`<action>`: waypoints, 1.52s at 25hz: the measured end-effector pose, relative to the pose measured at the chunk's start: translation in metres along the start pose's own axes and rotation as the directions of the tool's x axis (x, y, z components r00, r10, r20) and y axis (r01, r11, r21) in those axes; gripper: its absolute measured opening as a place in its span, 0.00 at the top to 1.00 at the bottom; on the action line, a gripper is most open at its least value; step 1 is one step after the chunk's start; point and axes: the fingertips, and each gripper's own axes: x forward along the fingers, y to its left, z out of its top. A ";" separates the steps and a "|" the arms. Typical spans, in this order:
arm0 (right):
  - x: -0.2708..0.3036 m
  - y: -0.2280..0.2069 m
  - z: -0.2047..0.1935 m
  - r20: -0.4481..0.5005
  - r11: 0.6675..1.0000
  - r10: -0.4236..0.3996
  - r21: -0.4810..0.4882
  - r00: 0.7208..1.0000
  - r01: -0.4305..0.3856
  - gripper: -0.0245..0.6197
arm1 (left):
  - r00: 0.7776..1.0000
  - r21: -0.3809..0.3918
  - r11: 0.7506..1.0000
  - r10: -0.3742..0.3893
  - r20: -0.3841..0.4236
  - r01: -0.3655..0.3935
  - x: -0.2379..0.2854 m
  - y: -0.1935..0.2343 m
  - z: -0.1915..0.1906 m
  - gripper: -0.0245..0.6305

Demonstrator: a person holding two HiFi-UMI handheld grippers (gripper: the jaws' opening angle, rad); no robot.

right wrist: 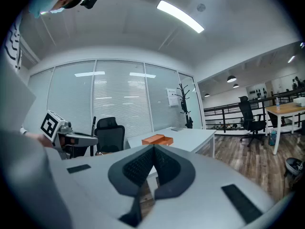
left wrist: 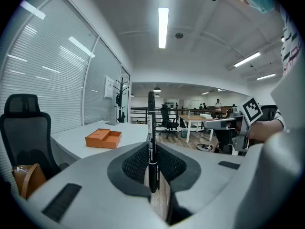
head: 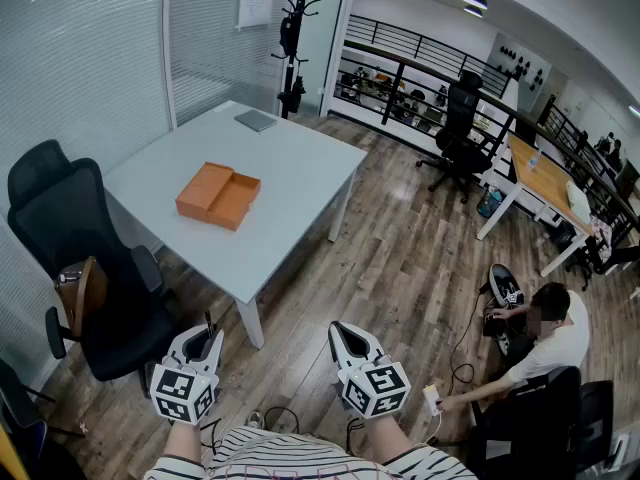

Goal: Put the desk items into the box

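Note:
An open orange box lies on the white table; it also shows in the left gripper view and far off in the right gripper view. My left gripper is held low, well short of the table's near corner, and is shut on a black pen that stands upright between its jaws. Beside it, my right gripper hangs over the wooden floor. Its jaws are shut with nothing between them.
A flat grey item lies at the table's far corner. A black office chair with a brown bag stands left of the table. A person sits on the floor at the right. A coat stand rises behind the table.

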 end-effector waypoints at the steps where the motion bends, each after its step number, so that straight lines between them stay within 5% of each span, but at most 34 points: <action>1: -0.002 -0.002 0.000 0.002 1.000 0.004 0.000 1.000 -0.004 0.92 | 1.000 -0.002 1.000 0.003 0.002 -0.003 0.000 -0.003 0.000 0.88; 16: 0.010 -0.050 0.005 0.039 0.999 0.010 0.040 0.999 -0.011 0.92 | 0.998 -0.025 0.998 0.065 -0.014 -0.065 0.037 -0.011 -0.007 0.88; 38: 0.254 -0.128 0.041 -0.014 0.998 -0.025 0.051 1.000 0.025 0.92 | 0.999 -0.053 0.998 0.041 -0.018 -0.042 0.232 0.165 0.037 0.88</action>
